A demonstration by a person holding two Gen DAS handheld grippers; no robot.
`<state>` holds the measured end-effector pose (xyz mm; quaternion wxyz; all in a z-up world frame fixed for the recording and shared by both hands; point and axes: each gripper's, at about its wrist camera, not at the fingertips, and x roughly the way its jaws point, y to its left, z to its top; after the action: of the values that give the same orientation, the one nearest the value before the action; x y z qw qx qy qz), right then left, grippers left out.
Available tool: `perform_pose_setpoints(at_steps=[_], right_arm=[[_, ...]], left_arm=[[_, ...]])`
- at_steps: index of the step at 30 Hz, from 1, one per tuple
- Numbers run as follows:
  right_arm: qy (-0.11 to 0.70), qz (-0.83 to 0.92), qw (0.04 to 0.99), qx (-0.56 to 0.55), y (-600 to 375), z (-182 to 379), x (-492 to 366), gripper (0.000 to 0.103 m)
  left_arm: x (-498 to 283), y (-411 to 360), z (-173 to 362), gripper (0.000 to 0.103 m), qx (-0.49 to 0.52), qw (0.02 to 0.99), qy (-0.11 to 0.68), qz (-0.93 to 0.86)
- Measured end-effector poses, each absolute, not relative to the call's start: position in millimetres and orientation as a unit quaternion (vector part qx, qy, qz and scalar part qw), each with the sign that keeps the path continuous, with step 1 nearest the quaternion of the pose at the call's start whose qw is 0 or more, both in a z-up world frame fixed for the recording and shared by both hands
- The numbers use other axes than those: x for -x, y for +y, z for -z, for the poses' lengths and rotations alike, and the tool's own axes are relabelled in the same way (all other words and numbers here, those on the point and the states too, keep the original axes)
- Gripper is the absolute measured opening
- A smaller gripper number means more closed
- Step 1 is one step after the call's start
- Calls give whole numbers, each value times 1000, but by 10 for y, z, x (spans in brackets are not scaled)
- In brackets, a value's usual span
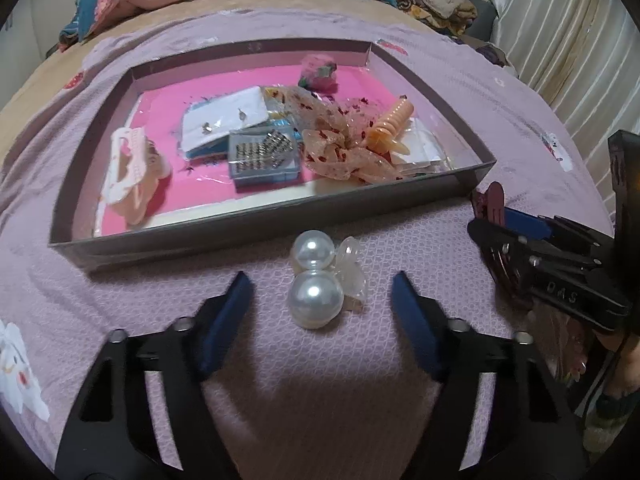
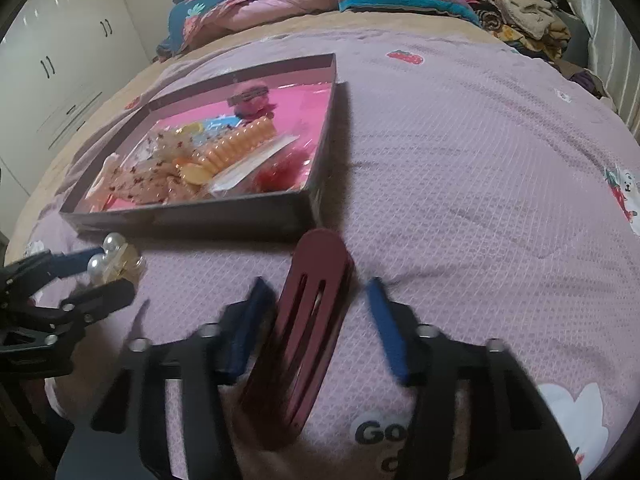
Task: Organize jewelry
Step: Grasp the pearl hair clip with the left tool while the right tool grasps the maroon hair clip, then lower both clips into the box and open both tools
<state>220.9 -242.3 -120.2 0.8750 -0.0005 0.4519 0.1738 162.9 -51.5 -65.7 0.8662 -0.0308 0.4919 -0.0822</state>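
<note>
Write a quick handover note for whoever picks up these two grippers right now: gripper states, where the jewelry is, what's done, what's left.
Left gripper: open, jaws either side of the pearl hair clip on the bedspread, pads not touching it.
Right gripper: open around the maroon hair clip; its left pad is close to the clip, the right pad clear of it.
Both clips lie on the pink bedspread, just in front of the tray.
Done: the tray already holds a peach spiral clip, a floral scrunchie, earring cards and a small stud box.
Left: grip each clip and place both in the tray.
</note>
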Motion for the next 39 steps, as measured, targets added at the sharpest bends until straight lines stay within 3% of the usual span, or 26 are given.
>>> perform_pose_setpoints(at_steps=[1, 3, 4, 15, 25, 39], right_arm=[[451, -174, 875, -2, -2437, 1196, -2206, 35], [449, -177, 876, -9, -2472, 1171, -2195, 32], [448, -178, 876, -11, -2483, 1156, -2188, 31], [398, -216, 891, -27, -2533, 628, -1878, 29], [346, -232, 909, -2, -2228, 132, -2106, 29], [365, -217, 905, 27, -1843, 374, -2769, 29]], left_arm=[[-1636, -529, 667, 49, 29, 865, 493, 84], [-1634, -564, 677, 28, 20, 865, 494, 88], [-1633, -566, 677, 26, 19, 864, 494, 91], [-1456, -343, 217, 25, 53, 882, 453, 115], [-1738, -31, -42, 26, 57, 903, 421, 67], [-2128, 162, 166, 26, 70, 895, 438, 50]])
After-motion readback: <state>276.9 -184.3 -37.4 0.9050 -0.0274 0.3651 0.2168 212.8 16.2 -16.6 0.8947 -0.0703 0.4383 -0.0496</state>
